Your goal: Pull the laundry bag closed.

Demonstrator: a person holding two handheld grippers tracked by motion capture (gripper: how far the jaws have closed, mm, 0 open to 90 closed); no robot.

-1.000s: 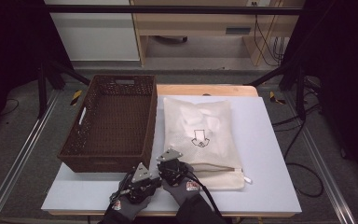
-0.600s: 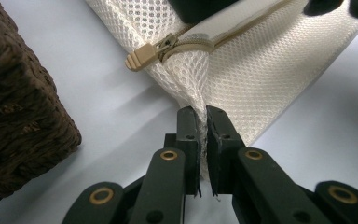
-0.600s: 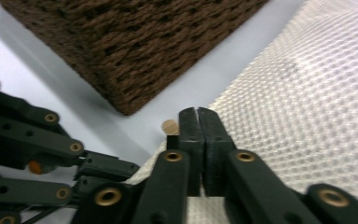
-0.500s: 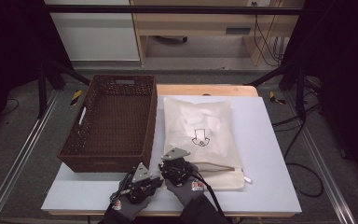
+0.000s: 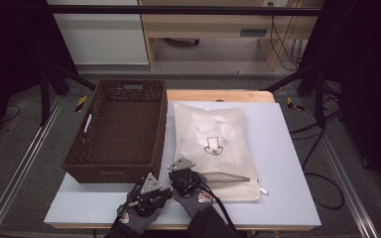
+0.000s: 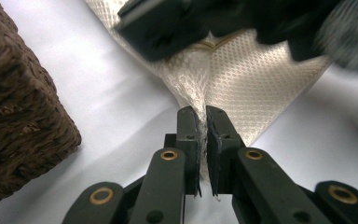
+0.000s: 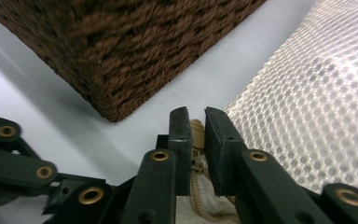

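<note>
Left gripper (image 6: 201, 122) fingers (image 6: 188, 135) clamped tight on a pinched-up fold of the cream-white mesh zip bag (image 6: 256, 77), right at its near left corner. Right gripper (image 7: 195, 126) fingers (image 7: 181, 140) just been closing, now nipped together on the little beige zipper pull (image 7: 197, 133) at the bag's near edge, zipper teeth running down between them. Blurry in the left gripper view, but the right gripper's dark body sitting just beyond, over the bag.

From above: both grippers side by side at the near edge of the table, left gripper (image 5: 146, 191) a touch nearer and to the left, right gripper (image 5: 183, 173) just beside it on the bag's near left corner. Gloved hands behind each, dark with a bit of red on the cuff. Black cable trailing off the right one toward the near side.

Mesh bag (image 5: 213, 144) lying flat on the pale grey table (image 5: 287, 163), right of centre, some white stuff inside and a small black logo on top, white tag poking out at the near right corner. Dark brown woven wicker basket (image 5: 121, 163) just left of it, rectangular, handle cut-outs in the walls, sides nearly touching the bag. Basket's near right corner close to both grippers.
</note>
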